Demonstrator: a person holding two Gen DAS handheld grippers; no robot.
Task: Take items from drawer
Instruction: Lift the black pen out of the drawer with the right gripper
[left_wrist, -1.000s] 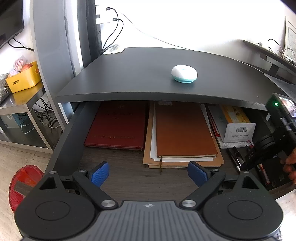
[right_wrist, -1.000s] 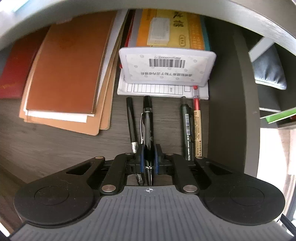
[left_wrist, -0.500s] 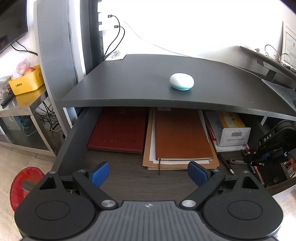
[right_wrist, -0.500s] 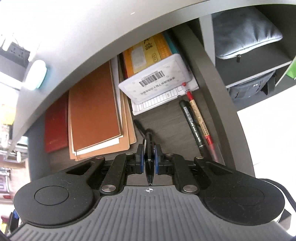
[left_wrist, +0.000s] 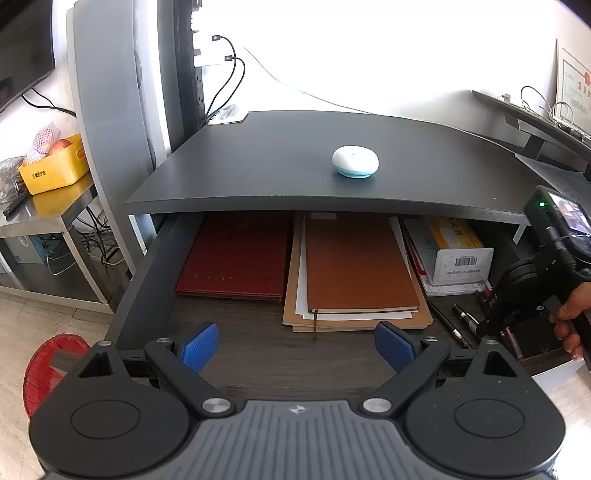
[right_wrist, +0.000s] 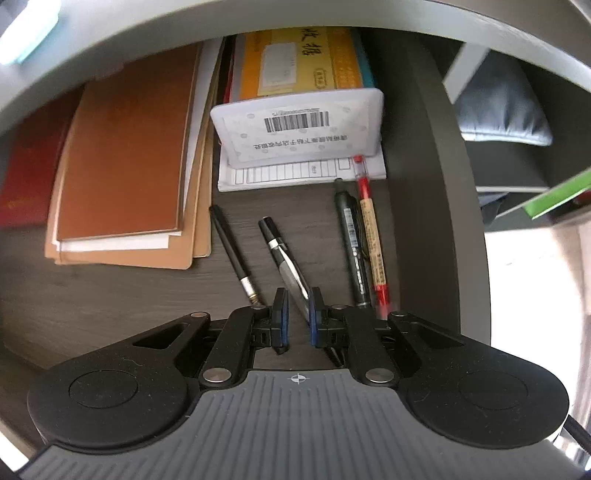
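Observation:
The open drawer (left_wrist: 258, 354) holds a red book (left_wrist: 232, 254), a brown notebook (left_wrist: 358, 266) on folders, a barcoded white box (right_wrist: 299, 129) and several pens. My right gripper (right_wrist: 295, 321) is low over the drawer floor, its jaws slightly apart. A black and silver pen (right_wrist: 286, 258) lies slanted on the floor with its near end between the pads, leaning on the right pad (right_wrist: 316, 314). A thin black pen (right_wrist: 232, 251) lies to its left; a dark pen (right_wrist: 352, 243) and a red-capped pen (right_wrist: 371, 236) lie to its right. My left gripper (left_wrist: 295, 343) is open and empty above the drawer's front.
The dark desk top (left_wrist: 295, 170) overhangs the drawer's back and carries a white and teal puck (left_wrist: 355, 161). The drawer's right wall (right_wrist: 439, 221) runs close beside the pens. A steel shelf with a yellow basket (left_wrist: 55, 168) stands at the left; a red stool (left_wrist: 48, 365) is below.
My right gripper, shut on the black and silver pen and lifted half a second ago, has come back down and opened; the pen now lies slanted on the drawer floor. The left gripper has drawn back slightly.

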